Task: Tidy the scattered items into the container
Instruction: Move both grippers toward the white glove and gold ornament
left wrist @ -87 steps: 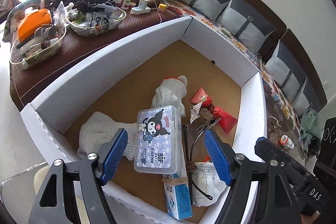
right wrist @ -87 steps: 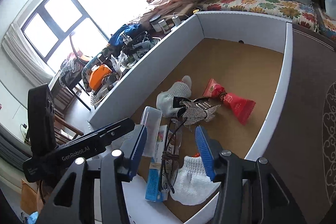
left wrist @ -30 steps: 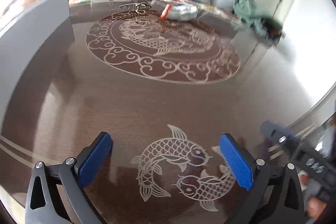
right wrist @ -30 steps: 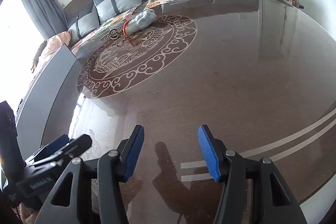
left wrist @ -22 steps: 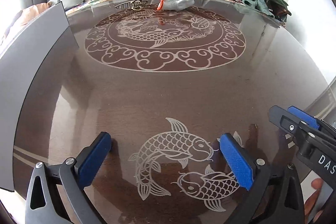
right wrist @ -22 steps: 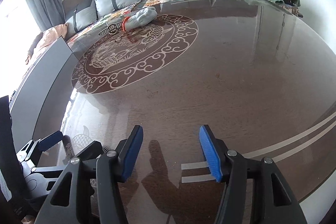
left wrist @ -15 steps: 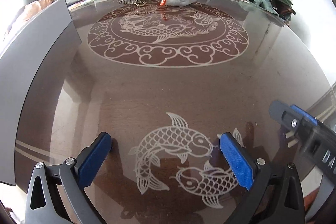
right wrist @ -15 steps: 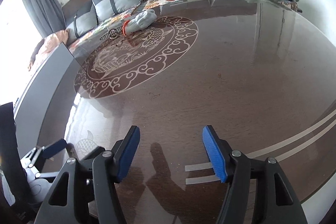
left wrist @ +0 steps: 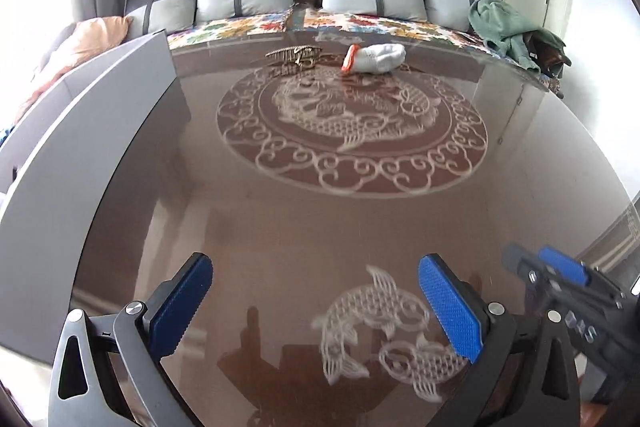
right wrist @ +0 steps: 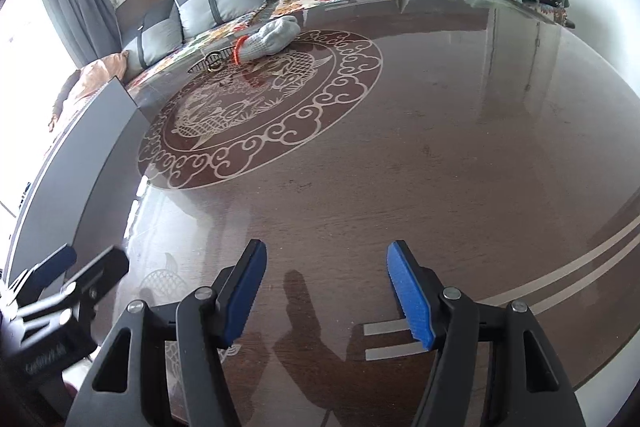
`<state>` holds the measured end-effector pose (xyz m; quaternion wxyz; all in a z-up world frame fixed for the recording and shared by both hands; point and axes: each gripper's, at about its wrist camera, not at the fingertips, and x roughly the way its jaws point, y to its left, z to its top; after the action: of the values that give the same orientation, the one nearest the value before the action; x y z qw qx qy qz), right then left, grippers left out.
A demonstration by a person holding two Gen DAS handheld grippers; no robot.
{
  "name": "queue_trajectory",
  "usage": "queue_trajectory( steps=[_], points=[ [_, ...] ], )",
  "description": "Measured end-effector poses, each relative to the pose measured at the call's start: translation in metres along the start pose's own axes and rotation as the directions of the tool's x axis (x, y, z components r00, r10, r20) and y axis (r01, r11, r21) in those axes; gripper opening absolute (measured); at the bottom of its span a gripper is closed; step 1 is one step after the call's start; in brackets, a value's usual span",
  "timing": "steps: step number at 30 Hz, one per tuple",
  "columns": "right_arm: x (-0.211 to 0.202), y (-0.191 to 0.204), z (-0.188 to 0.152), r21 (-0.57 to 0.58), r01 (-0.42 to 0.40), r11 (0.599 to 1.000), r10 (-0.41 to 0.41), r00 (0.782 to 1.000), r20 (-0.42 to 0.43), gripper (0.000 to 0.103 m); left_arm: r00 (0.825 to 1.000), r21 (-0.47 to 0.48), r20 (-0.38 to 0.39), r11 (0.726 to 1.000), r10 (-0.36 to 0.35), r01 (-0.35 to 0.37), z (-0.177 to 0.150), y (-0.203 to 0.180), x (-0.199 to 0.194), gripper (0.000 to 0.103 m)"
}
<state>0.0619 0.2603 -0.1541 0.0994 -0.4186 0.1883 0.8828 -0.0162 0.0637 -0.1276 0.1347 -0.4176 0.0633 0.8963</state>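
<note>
Glossy dark wooden table (left wrist: 280,227) with fish inlay: white knitted glove with orange cuff (left wrist: 376,58) and metal comb (left wrist: 294,55) lie far (beside each other), grey-walled container (left wrist: 80,155) left. Left gripper (left wrist: 316,303) and right gripper (right wrist: 326,297) spread, empty.

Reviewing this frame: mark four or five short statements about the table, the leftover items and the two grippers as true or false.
1. Both grippers are empty. True: the left gripper and right gripper stand open with nothing between their fingers.
2. The white glove lies inside the container. False: it lies on the table, at the far edge.
3. A metal hair comb lies beside the glove. True.
4. The container is on the right in the left wrist view. False: its white wall is on the left.
</note>
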Motion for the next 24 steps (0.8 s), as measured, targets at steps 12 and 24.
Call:
queue_trajectory(
  steps=[12,24],
  points=[
    [-0.001,0.023,0.042,-0.061,-0.05,0.997,0.053,0.997,0.049,0.065,0.996,-0.035,-0.072,0.998,-0.055,0.053,0.062,0.019,0.047,0.103],
    [0.028,0.038,0.088,-0.085,-0.018,0.996,0.024,0.997,0.075,0.065,0.994,-0.094,-0.059,0.99,0.097,-0.102,0.082,0.039,0.077,0.103]
  ],
)
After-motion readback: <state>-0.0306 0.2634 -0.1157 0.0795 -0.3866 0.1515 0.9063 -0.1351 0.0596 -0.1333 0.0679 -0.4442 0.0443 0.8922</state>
